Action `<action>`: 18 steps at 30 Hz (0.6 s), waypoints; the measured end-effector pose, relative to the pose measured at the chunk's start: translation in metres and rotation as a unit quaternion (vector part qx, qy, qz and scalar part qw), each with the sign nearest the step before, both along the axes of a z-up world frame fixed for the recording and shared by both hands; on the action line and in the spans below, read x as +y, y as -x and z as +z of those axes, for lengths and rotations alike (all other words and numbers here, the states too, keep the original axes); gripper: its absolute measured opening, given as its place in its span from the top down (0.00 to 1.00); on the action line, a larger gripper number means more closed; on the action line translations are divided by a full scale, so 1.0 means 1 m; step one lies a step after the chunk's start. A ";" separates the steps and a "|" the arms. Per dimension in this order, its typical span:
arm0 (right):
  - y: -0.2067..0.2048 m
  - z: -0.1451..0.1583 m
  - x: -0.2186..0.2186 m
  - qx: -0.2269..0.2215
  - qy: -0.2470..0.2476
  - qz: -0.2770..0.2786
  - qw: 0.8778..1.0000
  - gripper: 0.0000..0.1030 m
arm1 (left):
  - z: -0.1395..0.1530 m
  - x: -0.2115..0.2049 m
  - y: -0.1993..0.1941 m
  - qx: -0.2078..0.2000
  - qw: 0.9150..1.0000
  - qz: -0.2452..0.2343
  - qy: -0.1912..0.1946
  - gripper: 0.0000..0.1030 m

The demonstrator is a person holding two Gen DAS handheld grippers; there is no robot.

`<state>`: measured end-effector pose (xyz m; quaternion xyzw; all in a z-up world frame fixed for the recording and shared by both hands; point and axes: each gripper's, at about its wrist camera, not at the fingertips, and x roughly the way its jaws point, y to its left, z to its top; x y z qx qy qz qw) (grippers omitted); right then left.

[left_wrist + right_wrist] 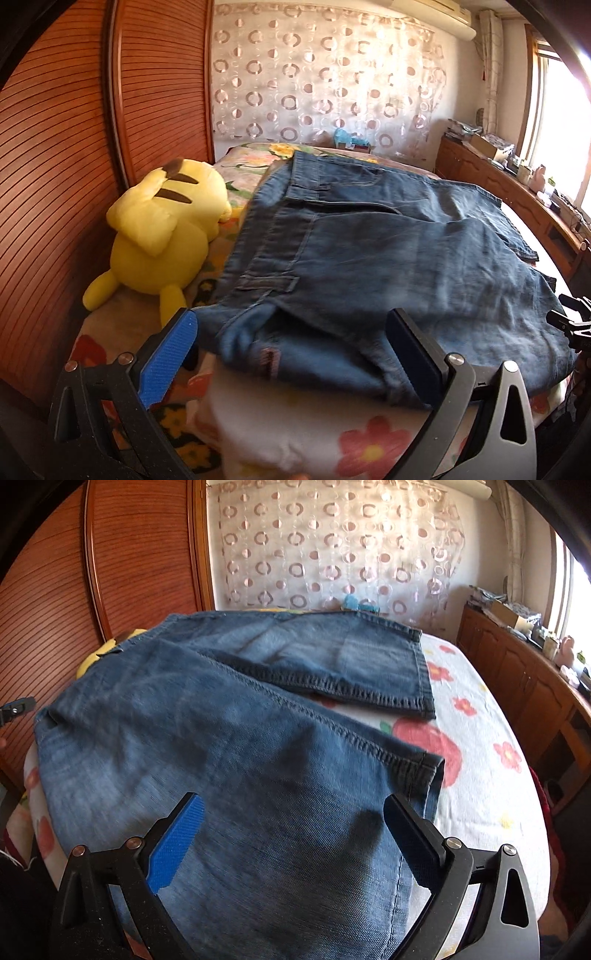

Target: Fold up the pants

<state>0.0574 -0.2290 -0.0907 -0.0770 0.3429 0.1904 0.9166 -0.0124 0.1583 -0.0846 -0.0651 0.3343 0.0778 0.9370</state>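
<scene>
The blue denim pants [236,746] lie spread on the flower-print bed [487,775], legs parted toward the right side. The left hand-held gripper [291,332] hovers spread over the waist end (a yellow plush toy [162,229] lies just beside), while the right hand-held gripper [293,816] hangs spread over the nearer leg.
</scene>
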 end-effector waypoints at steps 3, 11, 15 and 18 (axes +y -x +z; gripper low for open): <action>0.002 -0.001 0.000 0.004 0.006 -0.005 1.000 0.05 | -0.002 0.009 0.004 0.001 1.000 0.005 0.012 0.13; 0.014 -0.004 -0.012 0.009 0.013 -0.013 1.000 0.05 | -0.014 0.026 0.004 0.010 0.999 0.026 0.029 0.32; 0.021 -0.004 -0.011 0.006 0.010 -0.017 1.000 0.05 | -0.026 0.036 0.003 0.025 0.998 0.046 0.031 0.32; 0.029 -0.004 -0.013 0.004 0.009 -0.020 1.000 0.05 | -0.034 0.041 0.001 0.033 0.997 0.050 0.040 0.32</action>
